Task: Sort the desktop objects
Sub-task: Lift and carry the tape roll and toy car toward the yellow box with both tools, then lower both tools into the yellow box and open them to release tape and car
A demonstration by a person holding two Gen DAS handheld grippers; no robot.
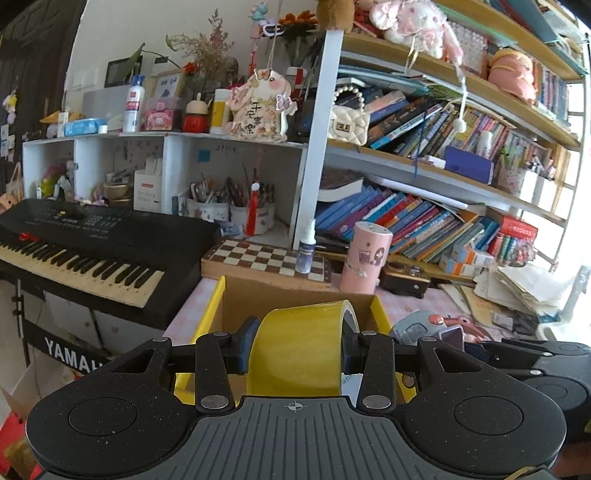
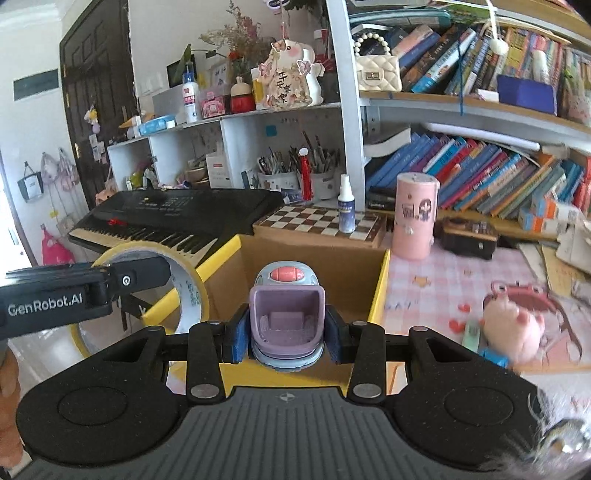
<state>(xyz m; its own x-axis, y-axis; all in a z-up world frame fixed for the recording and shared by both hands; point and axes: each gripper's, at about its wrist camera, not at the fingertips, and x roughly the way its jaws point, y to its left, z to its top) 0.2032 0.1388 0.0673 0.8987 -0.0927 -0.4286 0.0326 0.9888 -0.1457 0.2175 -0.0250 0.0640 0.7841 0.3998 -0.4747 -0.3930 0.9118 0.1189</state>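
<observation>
The yellow tape roll (image 1: 295, 347) looked glossy and smooth. The toy (image 2: 286, 321) was smooth plastic, lilac and pale blue. The box (image 2: 314, 266) showed matt brown cardboard inside, with shiny yellow rims. The tongs' blue pads (image 2: 236, 341) looked soft and matt. A patterned pink cloth covered the worktop (image 2: 436, 280).

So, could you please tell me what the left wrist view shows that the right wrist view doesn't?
Only the left wrist view shows the left gripper pinching the yellow tape roll by its flat sides, and the upper shelf's plush toys. Only the right wrist view shows the right gripper clamping the lilac toy, and the door. Both show the cardboard box, chessboard, pink tin and keyboard.
</observation>
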